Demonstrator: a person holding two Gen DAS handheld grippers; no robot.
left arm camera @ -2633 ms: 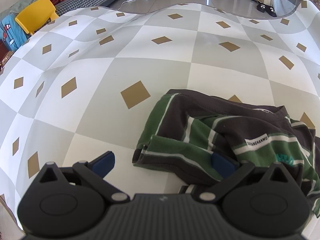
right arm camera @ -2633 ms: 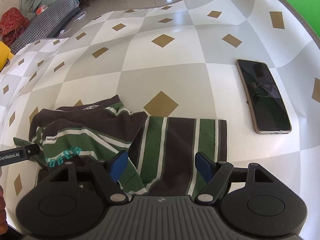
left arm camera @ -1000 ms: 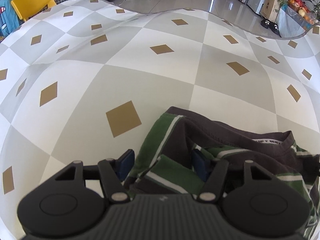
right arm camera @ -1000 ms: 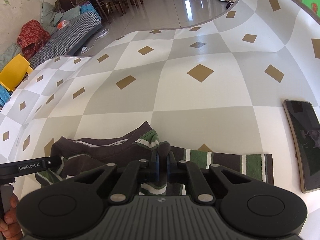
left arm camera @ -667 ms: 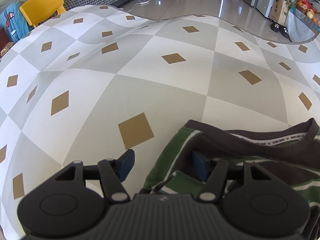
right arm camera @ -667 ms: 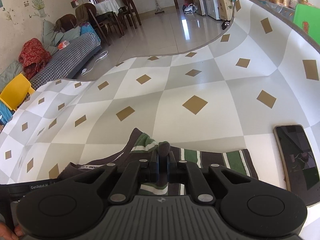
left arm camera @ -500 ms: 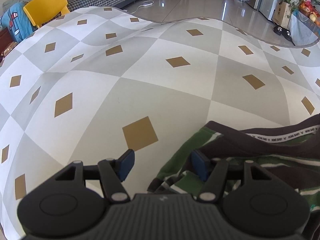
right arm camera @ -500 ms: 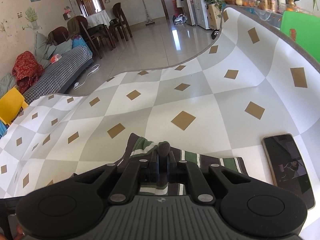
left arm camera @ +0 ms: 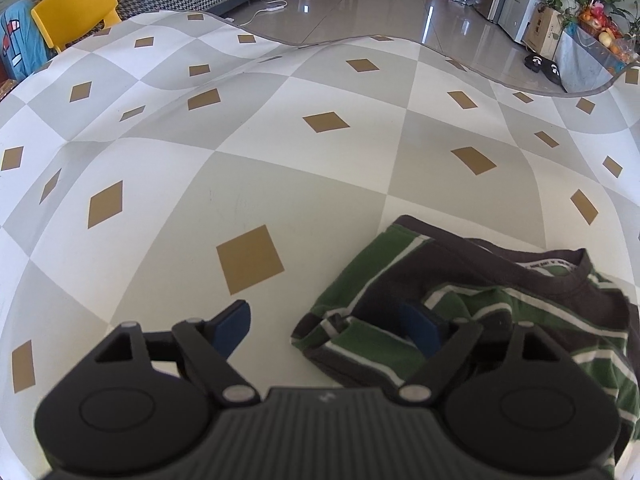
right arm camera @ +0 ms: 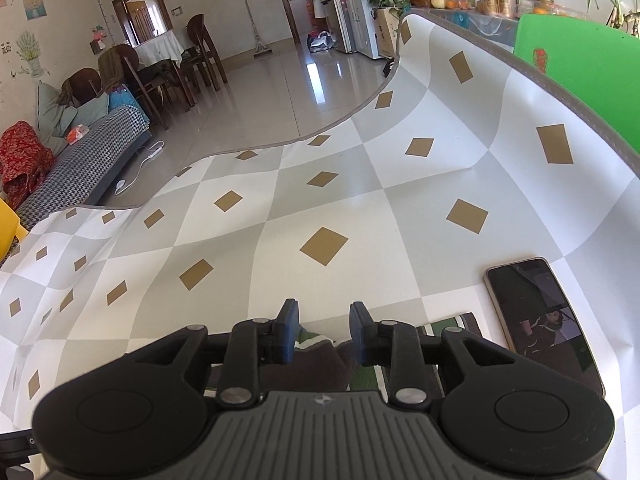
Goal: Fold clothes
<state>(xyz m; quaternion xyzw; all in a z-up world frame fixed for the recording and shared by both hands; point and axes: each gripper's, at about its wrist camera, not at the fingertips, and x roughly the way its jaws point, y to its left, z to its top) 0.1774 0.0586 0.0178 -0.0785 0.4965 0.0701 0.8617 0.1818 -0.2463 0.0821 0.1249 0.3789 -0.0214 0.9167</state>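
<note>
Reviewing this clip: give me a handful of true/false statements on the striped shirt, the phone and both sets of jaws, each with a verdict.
1. The striped shirt lies on the checked tablecloth. True.
2. The phone lies on top of the shirt. False: it rests on the tablecloth beside the garment, screen up.
3. The right gripper is clamped shut on a fold of cloth. False: its jaws are opening, with the fabric below the gap and unpinched.
4. The left gripper has its jaws spread wide. True: they are opening, one finger over bare cloth, the other at the shirt's edge.
5. The shirt is red and white. False: it is green, dark brown and white.
</note>
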